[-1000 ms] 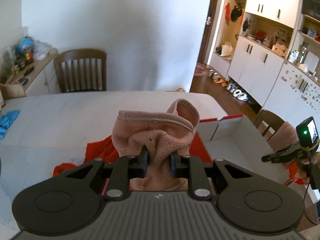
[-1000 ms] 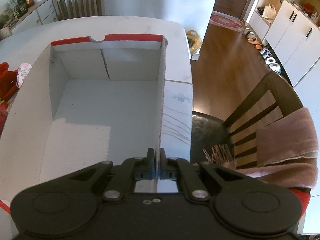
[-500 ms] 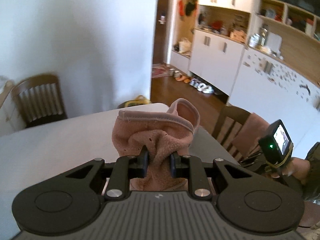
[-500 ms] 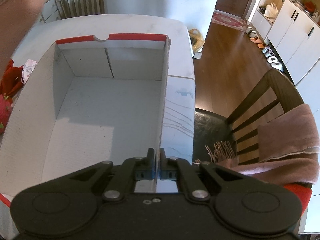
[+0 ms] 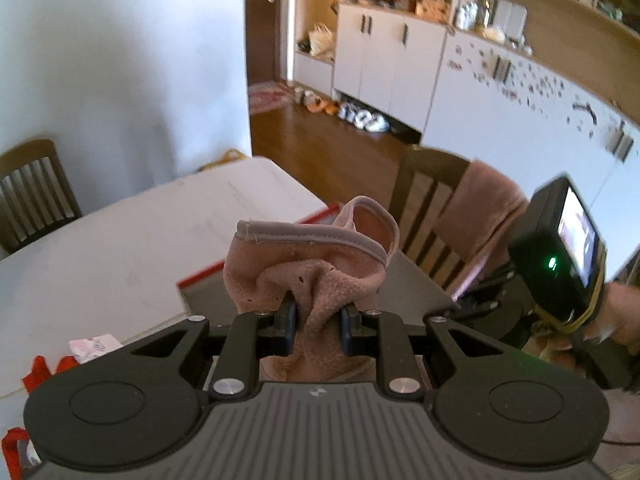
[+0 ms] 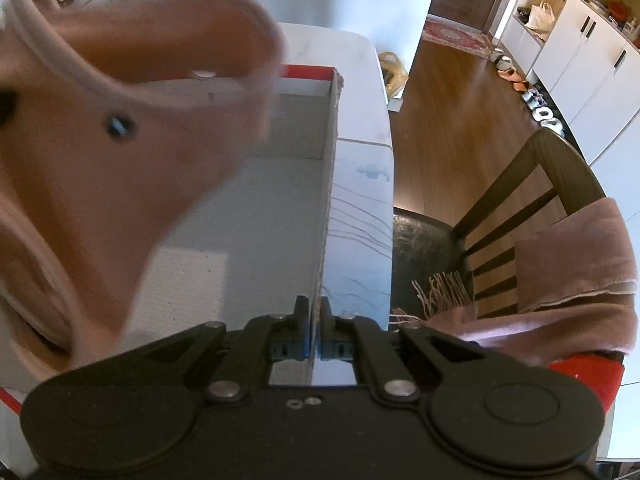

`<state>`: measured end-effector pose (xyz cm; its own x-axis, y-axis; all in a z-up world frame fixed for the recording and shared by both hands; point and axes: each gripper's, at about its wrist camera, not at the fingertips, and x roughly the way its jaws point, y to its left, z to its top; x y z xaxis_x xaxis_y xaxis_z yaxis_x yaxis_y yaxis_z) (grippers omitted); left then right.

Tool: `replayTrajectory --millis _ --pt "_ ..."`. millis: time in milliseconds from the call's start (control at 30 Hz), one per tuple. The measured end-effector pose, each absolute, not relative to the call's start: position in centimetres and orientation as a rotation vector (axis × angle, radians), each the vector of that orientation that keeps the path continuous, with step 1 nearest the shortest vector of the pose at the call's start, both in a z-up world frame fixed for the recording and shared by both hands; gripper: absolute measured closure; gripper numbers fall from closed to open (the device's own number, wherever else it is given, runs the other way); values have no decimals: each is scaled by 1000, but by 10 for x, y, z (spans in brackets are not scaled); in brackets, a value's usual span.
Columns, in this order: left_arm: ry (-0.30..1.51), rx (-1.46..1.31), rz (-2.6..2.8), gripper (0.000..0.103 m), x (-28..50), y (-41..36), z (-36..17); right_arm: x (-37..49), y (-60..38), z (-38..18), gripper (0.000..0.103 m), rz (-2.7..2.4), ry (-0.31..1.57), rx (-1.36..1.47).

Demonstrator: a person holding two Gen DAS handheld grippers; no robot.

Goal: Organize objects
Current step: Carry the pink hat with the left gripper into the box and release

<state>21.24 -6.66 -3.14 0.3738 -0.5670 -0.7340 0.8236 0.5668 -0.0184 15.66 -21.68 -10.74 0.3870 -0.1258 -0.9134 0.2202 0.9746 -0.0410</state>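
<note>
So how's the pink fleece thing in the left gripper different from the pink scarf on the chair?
The pink fleece piece is bunched and lifted above the box, pinched by the left gripper; the pink scarf hangs draped over the chair back, untouched. The fleece piece has a smooth stitched hem; the scarf ends in a loose fringe. Both are a similar dusty pink, soft fabric.
</note>
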Motion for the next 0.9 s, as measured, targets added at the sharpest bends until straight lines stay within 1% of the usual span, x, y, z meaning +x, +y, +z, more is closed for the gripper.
replayTrajectory --millis 400,567,733,800,833,900 --pt "841 542 -951 83 206 -111 -86 156 -214 -112 101 -220 1158 88" --pt "909 578 -957 82 208 -115 -106 156 -214 -112 101 -220 1159 87" --pt "940 615 -960 81 207 -117 -121 156 -215 -114 101 -221 1160 91" --pt "950 624 -954 78 207 -118 -127 156 -215 -114 101 -220 1160 91" --pt "957 629 -949 73 207 -119 -129 156 -215 -114 101 -221 1160 93" --pt "967 641 -939 59 208 -120 -134 156 -216 -114 101 -221 1160 94"
